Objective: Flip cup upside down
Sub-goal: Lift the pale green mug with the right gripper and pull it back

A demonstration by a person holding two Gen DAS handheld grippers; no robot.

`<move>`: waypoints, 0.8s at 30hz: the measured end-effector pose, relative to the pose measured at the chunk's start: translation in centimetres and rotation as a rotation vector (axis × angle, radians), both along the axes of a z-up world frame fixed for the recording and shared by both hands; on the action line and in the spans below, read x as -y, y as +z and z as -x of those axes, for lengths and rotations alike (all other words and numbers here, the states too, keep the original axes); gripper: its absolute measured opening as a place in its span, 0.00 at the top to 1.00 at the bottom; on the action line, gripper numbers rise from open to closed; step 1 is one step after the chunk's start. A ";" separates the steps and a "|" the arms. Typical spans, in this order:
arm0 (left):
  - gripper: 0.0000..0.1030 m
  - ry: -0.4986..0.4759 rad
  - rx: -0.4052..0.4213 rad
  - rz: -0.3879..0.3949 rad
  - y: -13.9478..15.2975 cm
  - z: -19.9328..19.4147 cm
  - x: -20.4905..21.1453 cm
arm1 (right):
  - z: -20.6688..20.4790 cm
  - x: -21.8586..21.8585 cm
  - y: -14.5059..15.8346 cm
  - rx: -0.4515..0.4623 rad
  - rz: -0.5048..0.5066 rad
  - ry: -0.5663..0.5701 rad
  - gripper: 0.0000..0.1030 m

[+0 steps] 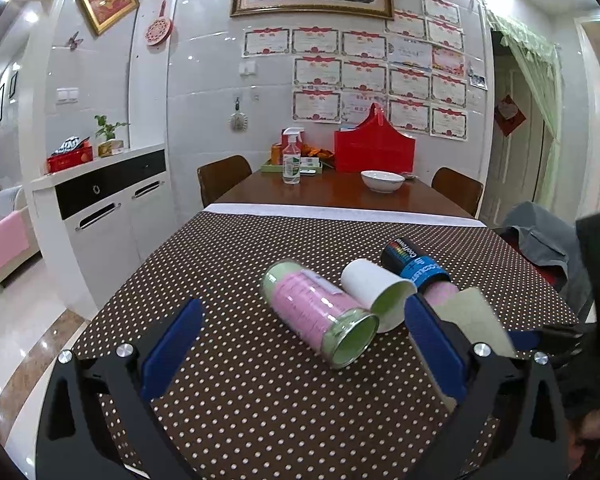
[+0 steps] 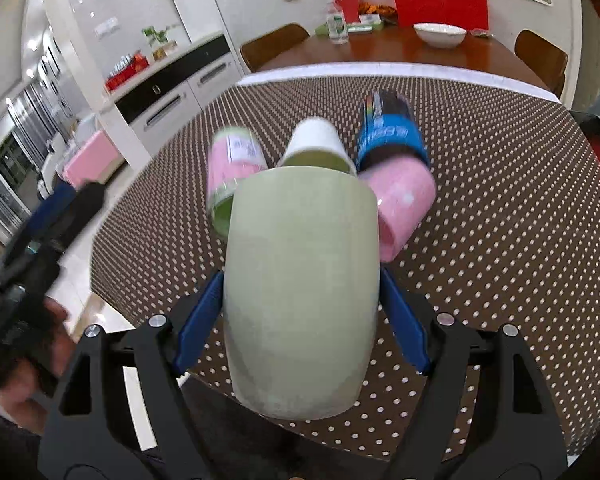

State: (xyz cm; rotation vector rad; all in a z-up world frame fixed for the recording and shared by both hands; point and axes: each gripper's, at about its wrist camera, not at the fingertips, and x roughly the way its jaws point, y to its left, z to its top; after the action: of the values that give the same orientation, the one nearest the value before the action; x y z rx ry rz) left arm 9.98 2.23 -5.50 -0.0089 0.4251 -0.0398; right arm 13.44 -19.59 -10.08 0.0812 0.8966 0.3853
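Dining room, polka-dot table (image 1: 228,264). Right gripper (image 2: 300,320) pinches green mug (image 2: 302,292) mid-body, raised over near edge. Left gripper (image 1: 300,344) spread, empty. Mug looks rigid, glazed, slippery, breakable; grip sidewalls.

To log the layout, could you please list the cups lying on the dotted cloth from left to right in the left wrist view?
pink-and-green cup → white paper cup → black-and-blue cup
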 end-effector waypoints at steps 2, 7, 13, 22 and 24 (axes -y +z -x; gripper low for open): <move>0.04 0.001 -0.006 -0.001 -0.2 0.1 -0.1 | -0.2 -0.4 -0.7 -0.008 0.018 -0.002 0.26; 0.04 -0.008 -0.025 -0.014 -0.8 0.6 -0.1 | -0.5 -1.4 -2.1 -0.010 0.054 -0.007 0.26; 0.04 -0.013 -0.024 -0.018 -0.7 0.8 0.2 | -0.3 -1.2 -2.1 -0.009 0.054 -0.022 0.25; 0.04 -0.019 -0.009 -0.023 -0.1 1.4 0.7 | 0.8 0.4 -0.8 0.029 0.013 -0.056 0.06; 0.04 -0.021 -0.003 -0.027 0.1 1.7 0.8 | 1.0 0.6 -0.6 0.030 0.006 -0.056 0.06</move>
State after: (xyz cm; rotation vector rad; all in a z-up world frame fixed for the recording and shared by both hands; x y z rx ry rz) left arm 8.31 1.39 -5.40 0.0217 0.4290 -0.0548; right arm 12.48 -20.19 -10.65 0.0948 0.8641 0.3314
